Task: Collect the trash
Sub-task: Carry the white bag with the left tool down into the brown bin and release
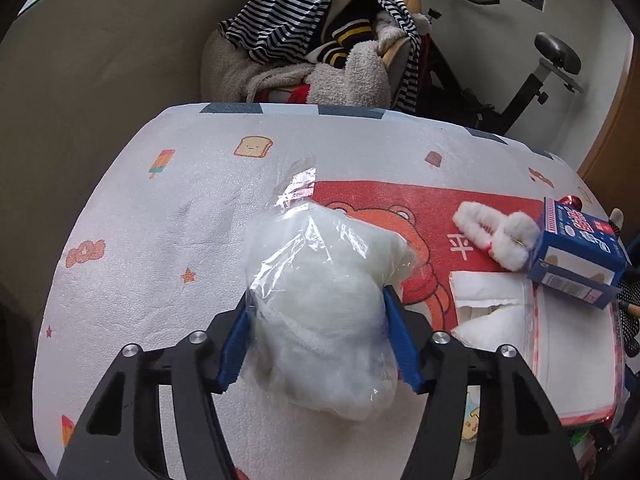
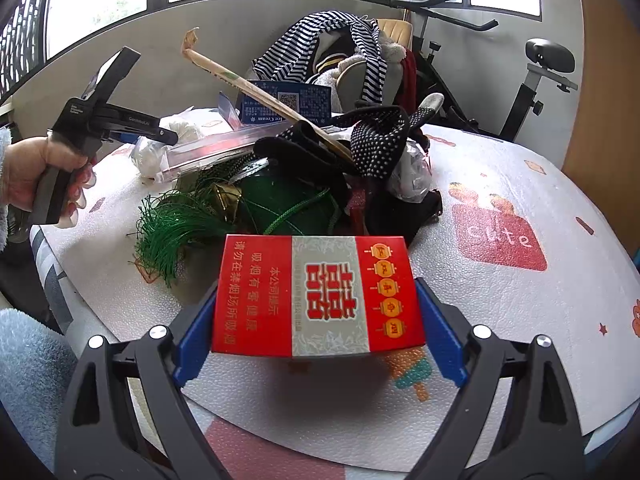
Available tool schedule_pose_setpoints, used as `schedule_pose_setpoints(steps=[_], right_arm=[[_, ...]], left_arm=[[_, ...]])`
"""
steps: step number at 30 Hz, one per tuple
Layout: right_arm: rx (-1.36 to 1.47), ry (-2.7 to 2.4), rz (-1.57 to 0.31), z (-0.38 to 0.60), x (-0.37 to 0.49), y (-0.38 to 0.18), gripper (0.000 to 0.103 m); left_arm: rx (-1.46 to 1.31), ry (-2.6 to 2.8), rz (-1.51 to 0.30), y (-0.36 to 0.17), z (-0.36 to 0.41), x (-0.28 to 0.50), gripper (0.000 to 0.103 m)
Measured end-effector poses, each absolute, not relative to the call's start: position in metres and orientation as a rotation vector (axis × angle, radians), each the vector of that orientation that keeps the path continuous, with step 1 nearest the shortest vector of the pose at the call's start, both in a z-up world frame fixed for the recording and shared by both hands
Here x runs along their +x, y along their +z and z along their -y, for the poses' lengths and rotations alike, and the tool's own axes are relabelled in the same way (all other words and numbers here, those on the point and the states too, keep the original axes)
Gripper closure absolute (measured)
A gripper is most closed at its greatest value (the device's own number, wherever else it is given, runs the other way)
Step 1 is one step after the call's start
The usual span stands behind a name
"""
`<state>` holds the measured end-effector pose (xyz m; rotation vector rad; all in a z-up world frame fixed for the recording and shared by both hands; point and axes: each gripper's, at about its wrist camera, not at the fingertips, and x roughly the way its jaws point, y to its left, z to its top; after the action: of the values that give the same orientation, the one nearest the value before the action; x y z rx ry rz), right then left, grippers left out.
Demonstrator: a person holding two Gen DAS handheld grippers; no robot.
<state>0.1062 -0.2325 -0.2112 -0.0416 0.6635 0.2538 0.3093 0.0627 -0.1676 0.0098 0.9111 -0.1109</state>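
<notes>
My left gripper (image 1: 316,336) has its blue jaws pressed against both sides of a clear plastic bag (image 1: 324,300) stuffed with white fluff, so it is gripping the bag. My right gripper (image 2: 318,328) has its jaws clamped on the two short ends of a red cigarette box (image 2: 316,298), held just above the tabletop (image 2: 520,320).

I judge the bag to be the bigger risk. Its film is slick and its filling soft, so the jaws may squash it and let it slide out when lifted, or catch only the film and tear it. The loose, crinkled neck of the bag trails away from me and could snag. The cigarette box is stiff but held only by its ends; a tilt could let it pivot and drop.

The bag is plump, cloudy white and wrinkled, lying on the white cartoon-printed cover near a red mat (image 1: 400,208). Just beside it, to the right, are folded white tissues (image 1: 488,292), a fluffy white chenille stem (image 1: 500,236) and a small blue carton (image 1: 576,256).

In the right wrist view, beyond the red box, a heap lies on the tabletop: a green tassel (image 2: 168,228), a black dotted glove (image 2: 380,140), a blue ice cream box (image 2: 288,104). A hand (image 2: 32,176) holds the left gripper at the far left.
</notes>
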Motion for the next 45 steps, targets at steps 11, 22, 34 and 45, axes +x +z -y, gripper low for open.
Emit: schedule_pose_setpoints(steps=[11, 22, 34, 45], right_arm=[[-0.071, 0.307, -0.653, 0.229, 0.083, -0.194, 0.015], [-0.043, 0.377, -0.602, 0.251, 0.022, -0.153, 0.014], [0.034, 0.336, -0.605, 0.256, -0.009, -0.158, 0.014], [0.032, 0.354, -0.678, 0.246, 0.005, -0.175, 0.014]], left_arm=[[-0.015, -0.254, -0.886, -0.126, -0.054, 0.213, 0.047], [0.102, -0.574, -0.729, -0.099, -0.005, 0.038, 0.046], [0.060, -0.661, -0.815, -0.169, 0.007, -0.025, 0.046], [0.077, -0.630, -0.876, -0.206, 0.022, -0.023, 0.045]])
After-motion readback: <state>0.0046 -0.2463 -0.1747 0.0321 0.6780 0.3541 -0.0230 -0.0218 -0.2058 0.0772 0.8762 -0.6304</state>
